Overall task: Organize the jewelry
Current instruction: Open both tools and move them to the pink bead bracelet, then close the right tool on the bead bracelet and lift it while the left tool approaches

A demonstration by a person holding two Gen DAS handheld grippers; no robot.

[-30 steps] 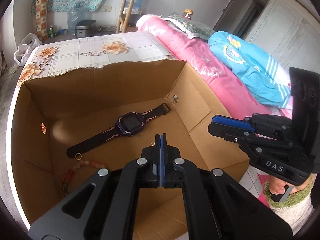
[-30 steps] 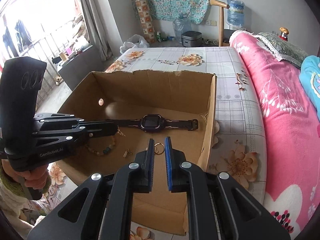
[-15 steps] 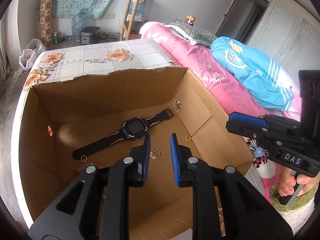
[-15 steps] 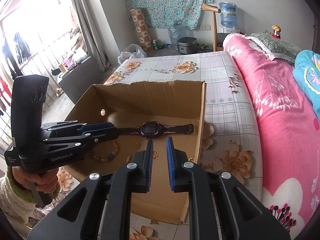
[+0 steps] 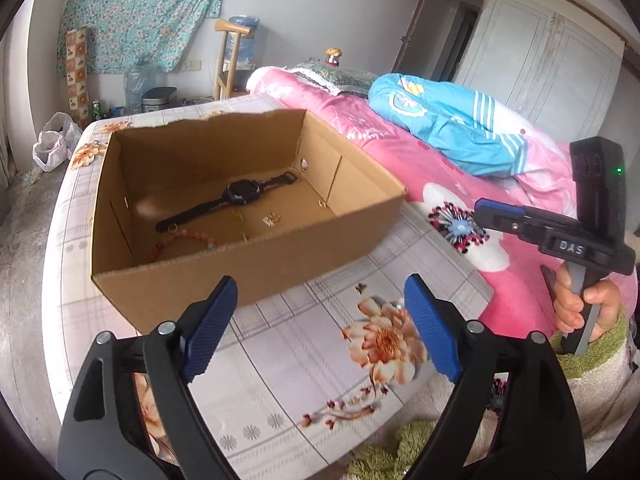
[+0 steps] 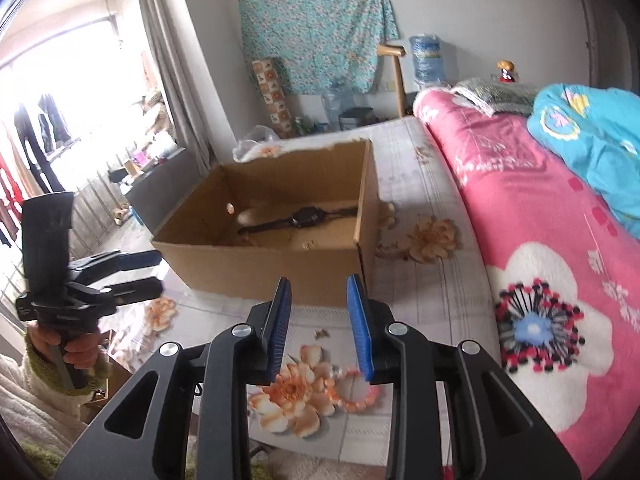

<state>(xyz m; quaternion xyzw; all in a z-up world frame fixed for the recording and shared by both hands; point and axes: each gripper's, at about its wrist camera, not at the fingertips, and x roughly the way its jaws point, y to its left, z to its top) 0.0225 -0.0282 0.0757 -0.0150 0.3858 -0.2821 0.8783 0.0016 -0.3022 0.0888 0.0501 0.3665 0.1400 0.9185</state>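
An open cardboard box [image 5: 240, 268] [image 6: 272, 276] stands on the flower-print bedsheet. Inside lie a black watch [image 5: 240, 194] [image 6: 304, 216], a string of beads [image 5: 184, 238] and some small gold pieces [image 5: 270, 220]. My left gripper [image 5: 320, 328] hovers over the sheet in front of the box, its jaws opening wide with nothing between them. My right gripper [image 6: 320, 328] is also in front of the box, jaws opening, empty. Below it on the sheet lie a pink bead bracelet [image 6: 354, 398] and a tiny gold piece [image 6: 321, 334].
A pink quilt [image 5: 400, 152] and a blue blanket [image 5: 452, 120] fill the bed's right side. The bed's edge drops to grey floor [image 5: 24, 240] on the left. Each gripper shows in the other's view: the right gripper [image 5: 484, 212], the left gripper [image 6: 156, 272].
Both grippers have drawn back from over the box to the sheet in front of it. The left jaws went from shut to wide open; the right jaws widened.
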